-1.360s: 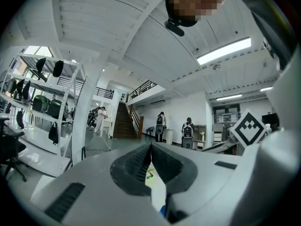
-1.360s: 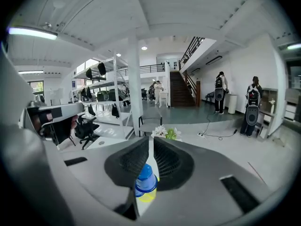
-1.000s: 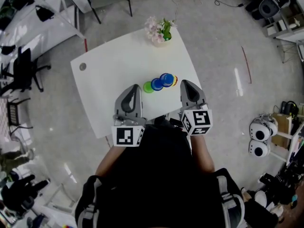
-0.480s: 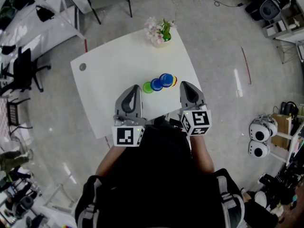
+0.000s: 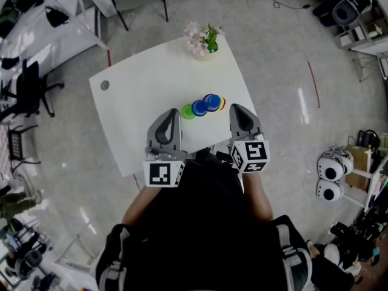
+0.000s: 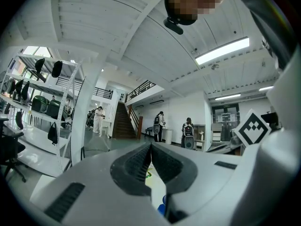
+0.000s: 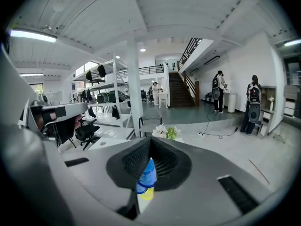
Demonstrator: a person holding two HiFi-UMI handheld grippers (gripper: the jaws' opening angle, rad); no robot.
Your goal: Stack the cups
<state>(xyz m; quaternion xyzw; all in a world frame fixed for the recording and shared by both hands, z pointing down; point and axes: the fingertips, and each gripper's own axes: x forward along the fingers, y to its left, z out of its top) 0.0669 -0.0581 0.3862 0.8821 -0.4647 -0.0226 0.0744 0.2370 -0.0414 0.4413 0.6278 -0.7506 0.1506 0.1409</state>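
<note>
The left gripper and right gripper are held side by side, apart. Both have their jaws closed together.

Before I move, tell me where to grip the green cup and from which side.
I would grip the green cup across its side wall, coming from the near left with the left hand-held gripper. It ends the row there, so that side is free; a blue cup crowds its right. Those jaws are shut; open them first.
</note>
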